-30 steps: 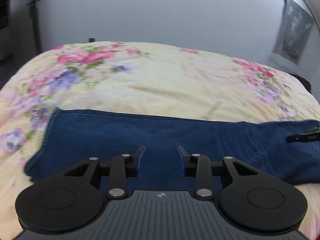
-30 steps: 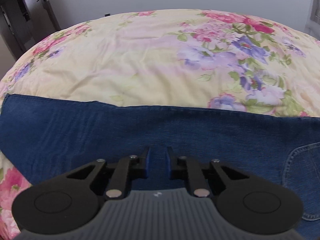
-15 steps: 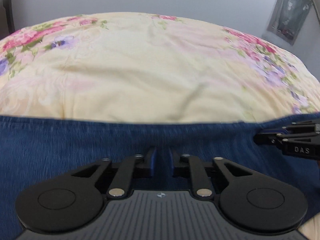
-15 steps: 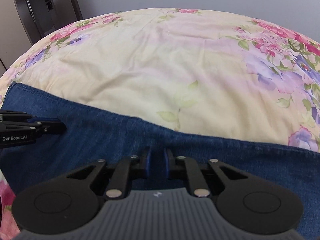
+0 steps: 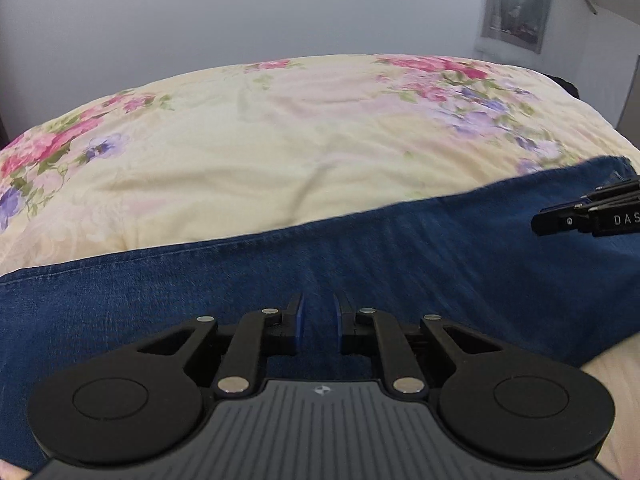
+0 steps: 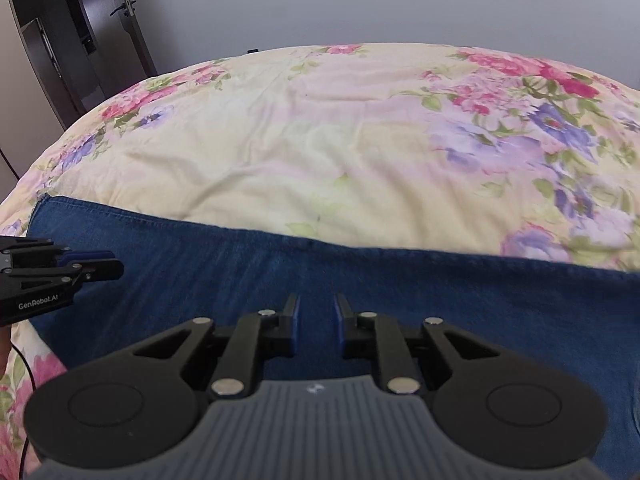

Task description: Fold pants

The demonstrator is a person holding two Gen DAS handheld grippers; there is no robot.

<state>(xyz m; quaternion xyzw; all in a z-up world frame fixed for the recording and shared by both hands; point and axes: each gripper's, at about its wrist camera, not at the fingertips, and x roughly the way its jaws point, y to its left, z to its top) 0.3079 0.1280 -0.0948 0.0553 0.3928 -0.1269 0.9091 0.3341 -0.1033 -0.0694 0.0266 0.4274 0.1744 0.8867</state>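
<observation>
Blue denim pants point(image 5: 360, 256) lie flat in a long band across the near part of a floral bedspread point(image 5: 300, 140); they also show in the right wrist view point(image 6: 400, 280). My left gripper point(image 5: 319, 322) hovers low over the denim, jaws a small gap apart, with nothing between them. My right gripper point(image 6: 316, 320) is the same over its stretch of the pants. Each gripper shows side-on in the other's view: the right one point(image 5: 588, 216) and the left one point(image 6: 60, 272), both above the denim near its ends.
The bedspread point(image 6: 340, 140) fills the area beyond the pants up to a plain wall. A dark door and cabinet point(image 6: 80, 40) stand at the far left. A hanging picture point(image 5: 516, 4) is on the wall at the upper right.
Both grippers have opened slightly from their narrower gap half a second ago. The left view has swung so the pants edge now slants; the left gripper sits further in on the denim.
</observation>
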